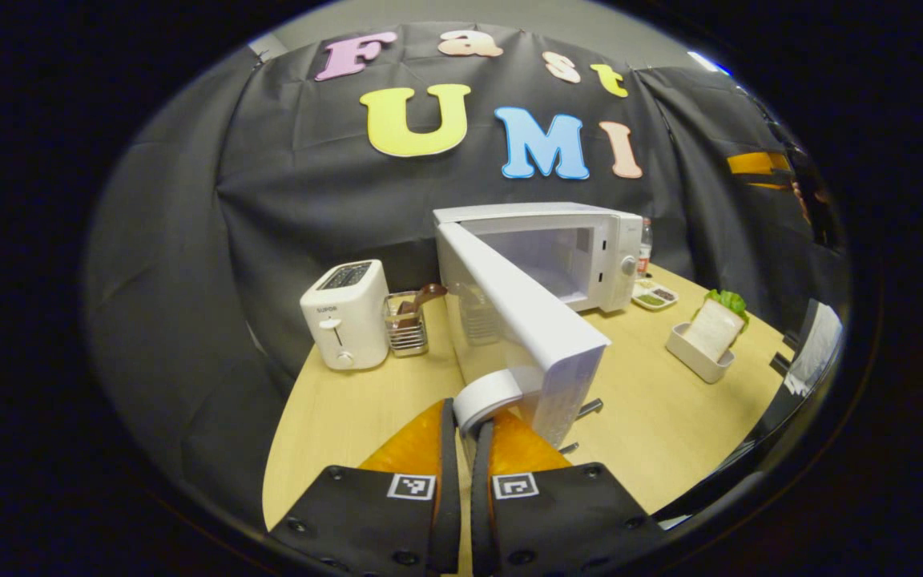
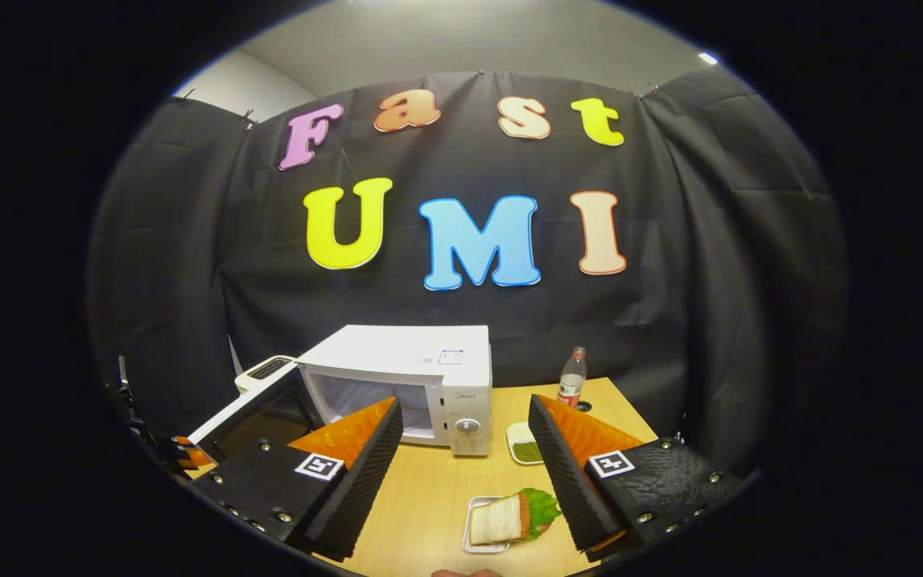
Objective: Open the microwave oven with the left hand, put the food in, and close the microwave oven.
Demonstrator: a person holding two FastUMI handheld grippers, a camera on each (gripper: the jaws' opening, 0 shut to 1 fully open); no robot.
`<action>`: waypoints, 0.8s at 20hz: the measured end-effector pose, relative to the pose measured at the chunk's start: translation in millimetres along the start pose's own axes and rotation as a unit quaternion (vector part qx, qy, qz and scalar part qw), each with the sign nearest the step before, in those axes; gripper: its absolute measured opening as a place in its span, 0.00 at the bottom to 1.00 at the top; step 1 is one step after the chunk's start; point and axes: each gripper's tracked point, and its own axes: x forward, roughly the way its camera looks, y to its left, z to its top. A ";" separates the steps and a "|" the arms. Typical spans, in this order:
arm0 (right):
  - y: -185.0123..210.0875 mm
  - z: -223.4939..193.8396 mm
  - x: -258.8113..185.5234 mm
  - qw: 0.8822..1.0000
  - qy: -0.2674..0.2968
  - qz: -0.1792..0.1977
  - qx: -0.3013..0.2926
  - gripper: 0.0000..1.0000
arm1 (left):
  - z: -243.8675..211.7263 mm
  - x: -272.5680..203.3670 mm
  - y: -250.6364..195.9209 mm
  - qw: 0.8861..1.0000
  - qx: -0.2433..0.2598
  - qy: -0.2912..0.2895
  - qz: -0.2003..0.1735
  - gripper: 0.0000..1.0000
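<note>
- The microwave [image 1: 546,256] is seen at 12 o'clock on the table [image 1: 349,417] in the left gripper view, its door [image 1: 521,332] swung wide open; the opening step is judged done.
- The door's handle [image 1: 487,395] is pinched between the closed fingers of the left gripper [image 1: 464,437].
- The sandwich [image 2: 500,519] lies in its tray [image 2: 471,546] at 6 o'clock in the right gripper view, not yet loaded.
- The right gripper [image 2: 465,457] is held spread above it, nothing grasped; loading and closing remain.
</note>
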 end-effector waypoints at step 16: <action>-97.3 -206.4 18.4 0.956 0.275 0.028 0.095 0.98 | 278.8 -97.4 -100.9 0.958 -0.078 -0.256 0.105 0.82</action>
